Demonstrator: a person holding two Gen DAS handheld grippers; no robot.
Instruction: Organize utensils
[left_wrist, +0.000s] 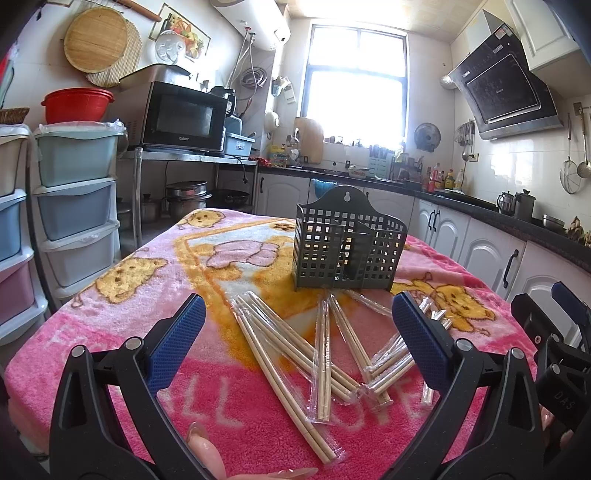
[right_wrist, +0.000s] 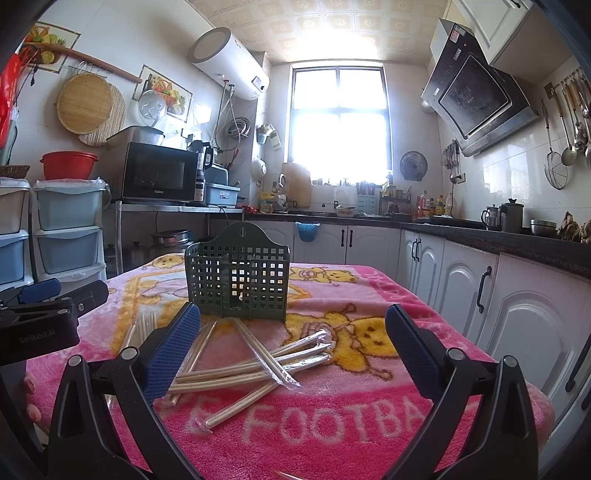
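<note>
Sunlit window, white cabinets, microwave

In front of you stands a dark green holder, upright, its walls a grid of square holes, with a taller back plate that has a hanging hole at the top. Inside, partitions split it into compartments; nothing sticks up out of them. Just in front of its base you see wooden chopsticks, pale, in pairs sealed in clear plastic sleeves. They lie flat in a loose, crisscrossed heap, some overlapping, tips pointing different ways, a few reaching almost to the holder's foot.
</note>
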